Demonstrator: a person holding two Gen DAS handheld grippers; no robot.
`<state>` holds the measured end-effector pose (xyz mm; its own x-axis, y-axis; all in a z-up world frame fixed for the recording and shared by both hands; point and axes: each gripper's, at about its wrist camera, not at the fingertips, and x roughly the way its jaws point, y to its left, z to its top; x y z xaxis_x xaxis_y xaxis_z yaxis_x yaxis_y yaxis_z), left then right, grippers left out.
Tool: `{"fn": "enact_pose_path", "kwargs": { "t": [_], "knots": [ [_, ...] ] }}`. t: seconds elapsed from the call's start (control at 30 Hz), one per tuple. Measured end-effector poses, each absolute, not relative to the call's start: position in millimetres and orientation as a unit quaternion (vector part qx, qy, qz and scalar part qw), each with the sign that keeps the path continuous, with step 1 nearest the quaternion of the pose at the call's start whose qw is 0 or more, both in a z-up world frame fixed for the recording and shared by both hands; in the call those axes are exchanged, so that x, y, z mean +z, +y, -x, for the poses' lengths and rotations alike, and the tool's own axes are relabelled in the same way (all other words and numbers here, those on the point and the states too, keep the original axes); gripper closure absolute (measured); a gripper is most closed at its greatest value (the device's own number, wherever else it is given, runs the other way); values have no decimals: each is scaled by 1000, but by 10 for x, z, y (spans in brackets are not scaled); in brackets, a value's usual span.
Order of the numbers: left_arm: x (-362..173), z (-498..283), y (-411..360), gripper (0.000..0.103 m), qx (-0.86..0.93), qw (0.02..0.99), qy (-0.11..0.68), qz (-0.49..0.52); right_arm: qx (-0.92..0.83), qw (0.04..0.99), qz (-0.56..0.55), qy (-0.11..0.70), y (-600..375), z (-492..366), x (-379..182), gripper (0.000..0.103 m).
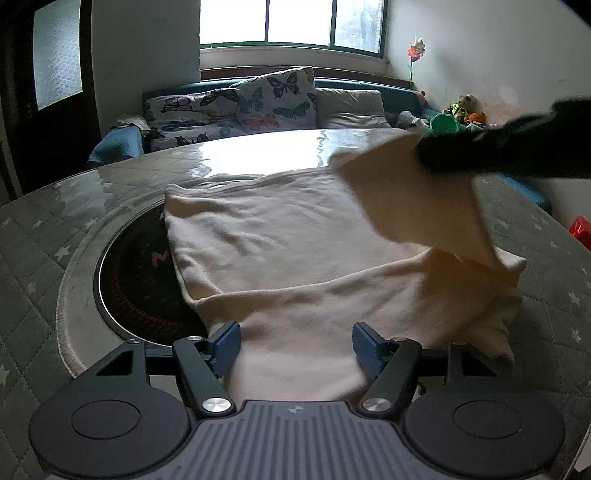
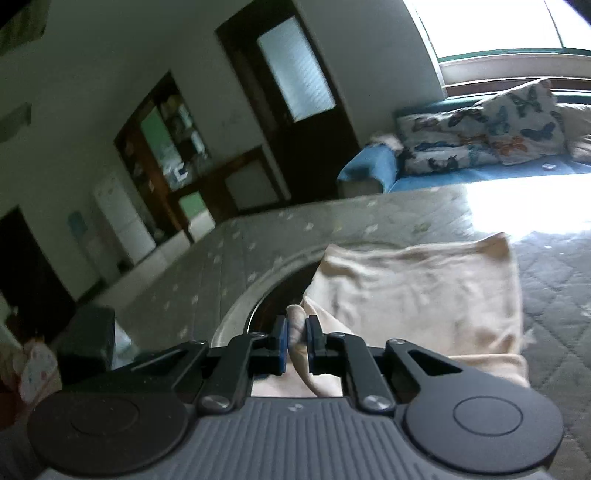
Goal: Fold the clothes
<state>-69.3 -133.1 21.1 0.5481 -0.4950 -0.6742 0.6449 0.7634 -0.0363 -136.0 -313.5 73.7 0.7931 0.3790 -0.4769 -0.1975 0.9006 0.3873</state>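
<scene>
The cream garment (image 1: 295, 251) is lying spread across the quilted worktop (image 1: 44, 236), partly covering the dark round inset (image 1: 136, 280). The right claw (image 2: 296, 334) is pinching a fold of its fabric and holding that flap up over the rest. The left claw (image 1: 295, 345) is sitting apart over the near edge, not gripping anything.

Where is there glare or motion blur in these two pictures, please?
Left wrist view: window light glares off the table; the right gripper carrying the cream cloth is smeared by motion. Right wrist view: the whole room is softly blurred, and the window is blown out white.
</scene>
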Motion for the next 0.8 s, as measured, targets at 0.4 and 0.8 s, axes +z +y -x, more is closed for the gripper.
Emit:
{"fn": "enact_pose_path", "kwargs": {
  "t": [0.4, 0.8],
  "knots": [
    [191, 718, -1311, 30, -324, 873, 347, -112, 195, 919, -139, 315, -2862, 1380, 583, 90],
    [214, 726, -1273, 30, -322, 874, 345, -113, 110, 931, -100, 334, -3520, 1560, 503, 83]
  ]
}}
